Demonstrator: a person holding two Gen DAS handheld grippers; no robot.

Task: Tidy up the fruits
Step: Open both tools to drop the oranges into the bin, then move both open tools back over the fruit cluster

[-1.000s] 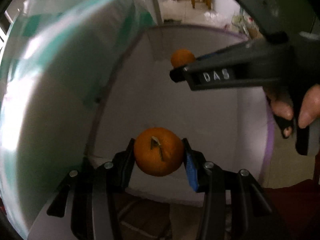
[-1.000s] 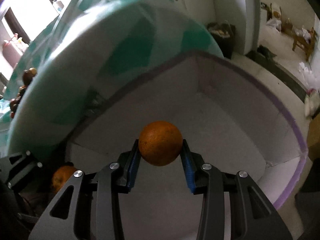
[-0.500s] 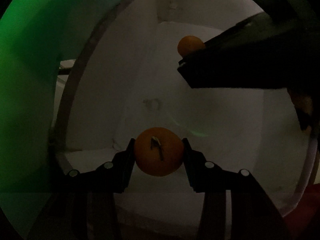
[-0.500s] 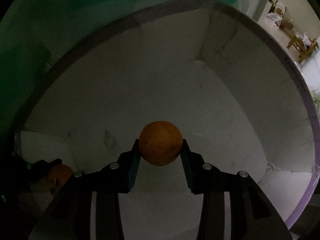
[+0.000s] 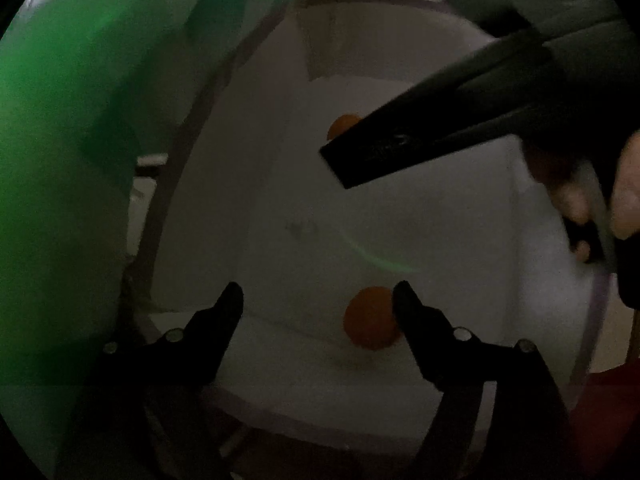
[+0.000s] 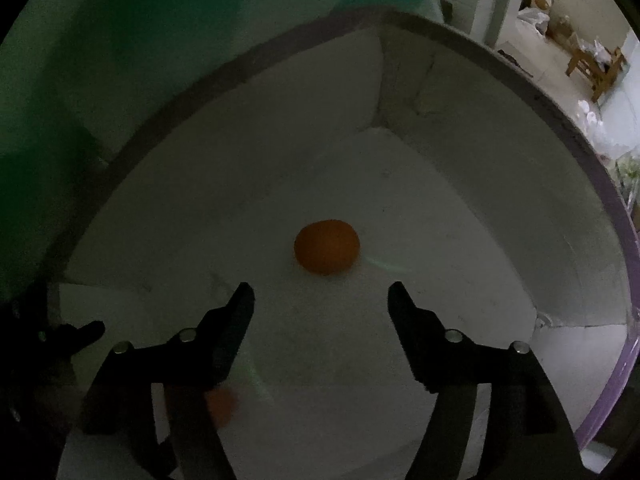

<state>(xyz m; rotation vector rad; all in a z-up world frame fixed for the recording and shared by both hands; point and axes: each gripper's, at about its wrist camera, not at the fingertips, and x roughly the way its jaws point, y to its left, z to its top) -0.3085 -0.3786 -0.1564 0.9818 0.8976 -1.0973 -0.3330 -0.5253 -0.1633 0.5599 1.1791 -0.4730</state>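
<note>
Both grippers point down into a white foam box with a purple-taped rim [image 6: 568,120]. My left gripper [image 5: 318,300] has its jaws opening; an orange [image 5: 370,318] lies free on the box floor close to the right finger. My right gripper [image 6: 320,300] has its jaws opening too, and its orange [image 6: 326,246] rests on the floor just beyond the fingertips. In the left wrist view the right gripper's dark finger [image 5: 420,148] crosses the upper right and half hides that second orange [image 5: 344,126]. A blurred orange [image 6: 220,402] shows behind my right gripper's left finger.
The box's lid [image 5: 80,140], white with green patches, stands up along the left side. A person's hand [image 5: 600,208] holds the right gripper. Beyond the rim a tiled floor and a wooden stool [image 6: 596,68] show at the upper right. The box interior is dim.
Both grippers sank deeper into the box and let go of their oranges. Each orange dropped from between the pads onto the box floor. The view darkened.
</note>
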